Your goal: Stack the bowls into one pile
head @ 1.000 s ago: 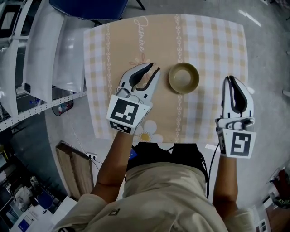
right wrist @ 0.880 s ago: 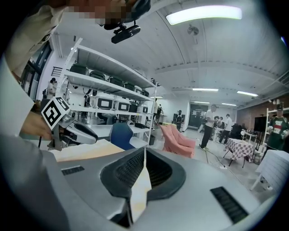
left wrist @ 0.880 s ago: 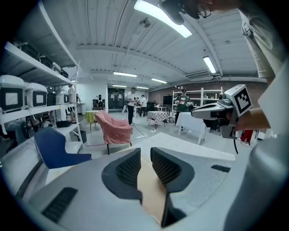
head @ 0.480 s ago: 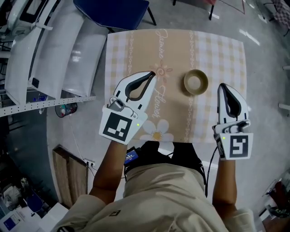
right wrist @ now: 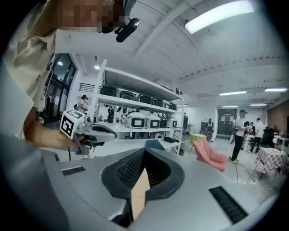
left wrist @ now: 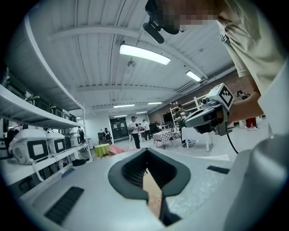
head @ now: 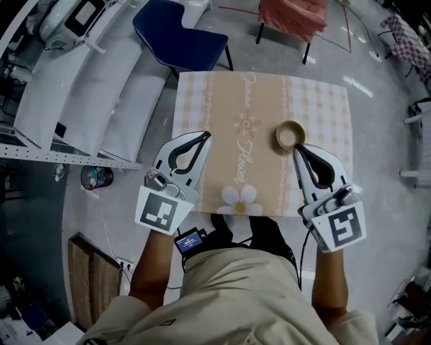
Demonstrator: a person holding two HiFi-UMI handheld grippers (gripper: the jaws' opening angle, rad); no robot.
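A tan bowl (head: 289,136) stands on the beige checked tablecloth (head: 259,108), right of the middle; I cannot tell whether others are nested in it. In the head view my left gripper (head: 203,135) hangs over the table's near left edge, shut and empty. My right gripper (head: 297,149) is held high, its tip just short of the bowl in the picture, also shut and empty. Both gripper views look level across the room, so the bowl is hidden in them. The left gripper (left wrist: 146,155) and the right gripper (right wrist: 144,153) each show jaws closed together.
A blue chair (head: 179,32) and a pink chair (head: 293,15) stand beyond the table's far edge. White shelving (head: 74,87) runs along the left. Grey floor surrounds the small table. People stand far off in the room.
The view has pulled back, so the table and bowl look smaller. Both grippers have risen from the table; the left drew back toward the near left edge, and both stayed shut.
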